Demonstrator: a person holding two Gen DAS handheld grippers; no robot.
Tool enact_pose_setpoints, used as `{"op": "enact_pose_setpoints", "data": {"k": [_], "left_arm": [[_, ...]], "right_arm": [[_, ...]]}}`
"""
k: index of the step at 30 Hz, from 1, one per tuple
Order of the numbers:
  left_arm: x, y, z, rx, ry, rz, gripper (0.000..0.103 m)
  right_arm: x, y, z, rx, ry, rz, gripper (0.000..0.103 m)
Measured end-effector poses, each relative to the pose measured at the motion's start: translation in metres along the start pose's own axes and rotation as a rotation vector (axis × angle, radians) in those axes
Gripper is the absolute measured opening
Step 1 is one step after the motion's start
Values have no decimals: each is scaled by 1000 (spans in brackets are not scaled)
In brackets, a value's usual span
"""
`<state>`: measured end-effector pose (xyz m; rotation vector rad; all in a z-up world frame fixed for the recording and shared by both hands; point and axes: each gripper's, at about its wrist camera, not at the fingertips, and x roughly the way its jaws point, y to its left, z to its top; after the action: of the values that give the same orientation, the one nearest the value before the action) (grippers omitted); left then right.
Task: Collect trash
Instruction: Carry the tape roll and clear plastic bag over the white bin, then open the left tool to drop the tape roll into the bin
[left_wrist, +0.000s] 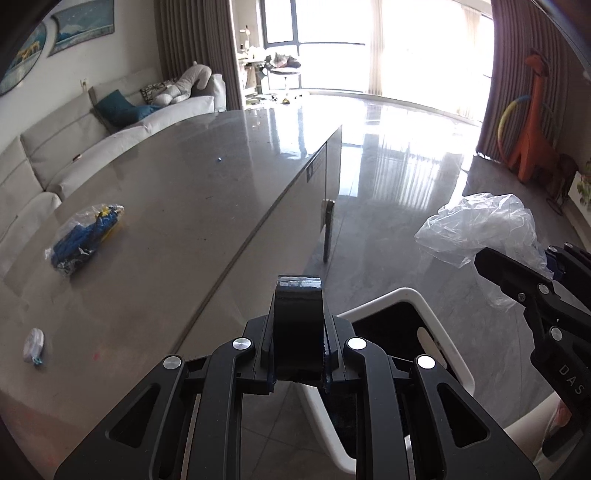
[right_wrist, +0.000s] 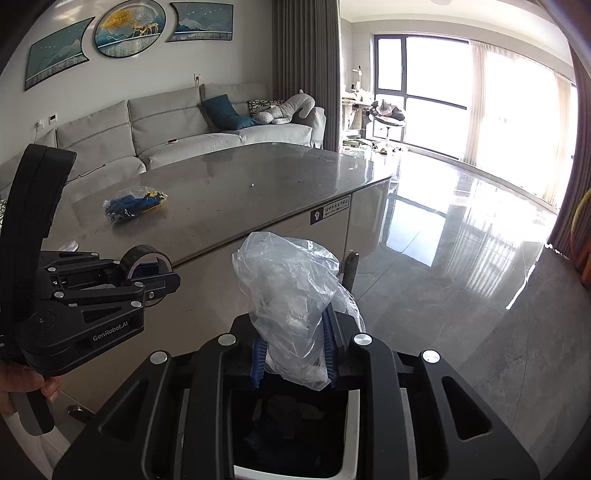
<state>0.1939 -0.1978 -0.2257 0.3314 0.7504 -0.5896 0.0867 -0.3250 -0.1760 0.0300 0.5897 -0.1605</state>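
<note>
Grey stone table (left_wrist: 177, 192) sits left of both grippers in a sunny living room, left gripper (left_wrist: 297, 354) clamping an upright tape roll (left_wrist: 297, 325), right gripper (right_wrist: 295, 350) pinching a crumpled plastic bag (right_wrist: 291, 288) pointing up over the white bin (left_wrist: 417, 299).

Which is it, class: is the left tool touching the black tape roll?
Touching. The left wrist view shows the left tool clamped on the black tape roll, fingers pressed against both flat sides.
</note>
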Motion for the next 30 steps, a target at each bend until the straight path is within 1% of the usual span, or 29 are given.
{"op": "enact_pose_setpoints", "data": {"k": [6, 9, 13, 18, 23, 26, 28, 29, 30], "left_arm": [[19, -26, -6, 45, 39, -42, 17], [26, -38, -8, 66, 52, -69, 17], [39, -53, -14, 84, 92, -95, 17], [53, -62, -21, 89, 133, -120, 17], [64, -67, -26, 88, 156, -125, 17], [71, -71, -28, 93, 179, -134, 17], [78, -76, -33, 104, 209, -152, 18], [82, -79, -35, 114, 233, -171, 23], [86, -82, -38, 119, 255, -180, 50]], "right_arm": [[-7, -14, -12, 13, 16, -31, 27], [-8, -18, -15, 14, 17, -39, 27], [-5, -20, -15, 29, 23, -50, 27], [-3, -20, -16, 31, 24, -56, 27], [11, -26, -21, 87, 50, -42, 27], [17, -26, -21, 80, 63, -40, 27], [17, -24, -23, 70, 72, -42, 27], [18, -23, -23, 64, 77, -45, 27], [18, -24, -24, 59, 82, -50, 27]]}}
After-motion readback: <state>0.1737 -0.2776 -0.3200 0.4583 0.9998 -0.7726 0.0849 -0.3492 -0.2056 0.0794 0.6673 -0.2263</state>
